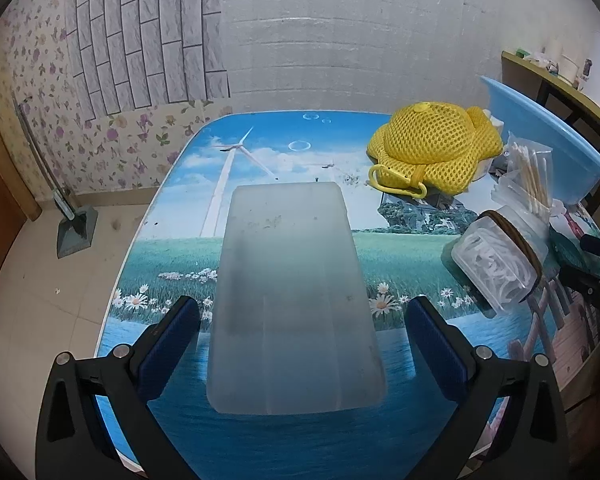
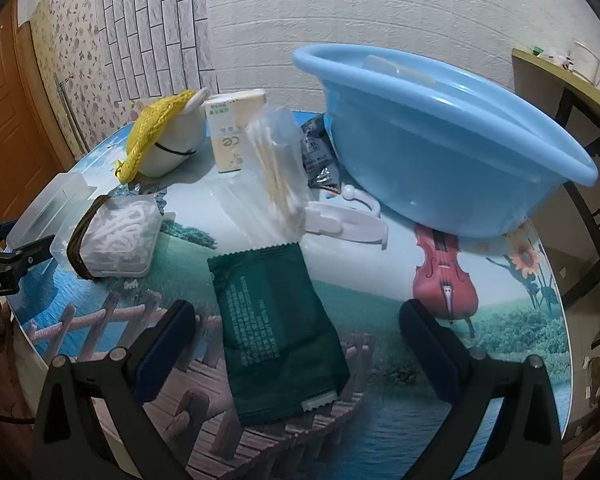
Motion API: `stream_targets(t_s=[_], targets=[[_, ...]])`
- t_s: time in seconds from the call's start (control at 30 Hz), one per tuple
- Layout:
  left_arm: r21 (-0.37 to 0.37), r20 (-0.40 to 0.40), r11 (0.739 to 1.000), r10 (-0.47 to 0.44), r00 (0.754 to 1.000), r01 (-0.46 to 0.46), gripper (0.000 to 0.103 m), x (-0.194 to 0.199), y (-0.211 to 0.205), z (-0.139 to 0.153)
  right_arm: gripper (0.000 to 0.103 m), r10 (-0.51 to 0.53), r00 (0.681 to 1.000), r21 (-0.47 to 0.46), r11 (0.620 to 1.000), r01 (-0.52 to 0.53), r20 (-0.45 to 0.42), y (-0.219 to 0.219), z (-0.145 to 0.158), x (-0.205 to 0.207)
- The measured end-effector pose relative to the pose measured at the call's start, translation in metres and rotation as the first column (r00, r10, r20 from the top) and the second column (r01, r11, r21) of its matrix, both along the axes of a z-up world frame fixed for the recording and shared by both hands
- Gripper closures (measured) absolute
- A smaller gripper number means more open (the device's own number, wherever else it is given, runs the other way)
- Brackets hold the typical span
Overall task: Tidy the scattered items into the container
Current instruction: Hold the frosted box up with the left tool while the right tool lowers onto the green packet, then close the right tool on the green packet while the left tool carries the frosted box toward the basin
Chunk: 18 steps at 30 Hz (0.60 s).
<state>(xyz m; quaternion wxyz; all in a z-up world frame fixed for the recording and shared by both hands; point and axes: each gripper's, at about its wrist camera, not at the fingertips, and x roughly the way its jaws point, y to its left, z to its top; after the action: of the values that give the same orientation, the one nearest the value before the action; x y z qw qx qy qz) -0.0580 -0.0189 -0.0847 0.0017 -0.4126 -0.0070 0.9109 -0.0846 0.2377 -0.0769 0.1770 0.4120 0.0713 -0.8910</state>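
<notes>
Left gripper (image 1: 300, 322): jaws spread wide, not pressing anything. A frosted plastic box (image 1: 294, 300) lies flat on the table (image 1: 172, 216) between the fingers, a gap on each side.

Right gripper (image 2: 296, 326): jaws spread wide too. A dark green packet (image 2: 278, 332) lies flat between the fingers, untouched by either pad.

Right wrist view: blue basin (image 2: 440, 148) stands at 1 o'clock from the packet, at the table's far right. One pale flat item shows inside near its far rim; cannot tell what it is.

Still out on the table: bag of cotton swabs (image 2: 274, 164) at 12 o'clock from the packet, clear tub of white pieces (image 2: 118, 236) at 10 o'clock, yellow mesh bag (image 2: 156, 132) and small white carton (image 2: 234, 132) at 11 o'clock, white hook (image 2: 348, 220) just beside the basin's base.
</notes>
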Motion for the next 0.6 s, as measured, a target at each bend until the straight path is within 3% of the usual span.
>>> stream_targets(t_s=[0.33,0.43,0.53,0.6], targets=[[-0.002,-0.012,1.0,-0.003,1.0,0.003,0.0,0.004,0.001,0.0,0.001,-0.006,1.0,-0.014,1.0,0.006,-0.029,0.006,-0.004,0.007],[-0.001,-0.022,1.0,-0.004,1.0,0.004,0.0,0.004,0.001,0.0,0.014,-0.001,0.999,-0.02,1.0,0.0,-0.047,0.004,-0.001,0.009],[0.005,-0.023,1.0,-0.009,1.0,0.009,0.0,0.004,0.0,0.0,0.037,0.002,0.998,-0.027,1.0,-0.004,-0.059,0.005,0.002,0.01],[0.008,-0.028,1.0,-0.016,0.999,0.016,0.006,0.005,0.0,0.001,0.046,0.008,0.998,-0.029,1.0,-0.01,-0.063,0.005,0.003,0.012]])
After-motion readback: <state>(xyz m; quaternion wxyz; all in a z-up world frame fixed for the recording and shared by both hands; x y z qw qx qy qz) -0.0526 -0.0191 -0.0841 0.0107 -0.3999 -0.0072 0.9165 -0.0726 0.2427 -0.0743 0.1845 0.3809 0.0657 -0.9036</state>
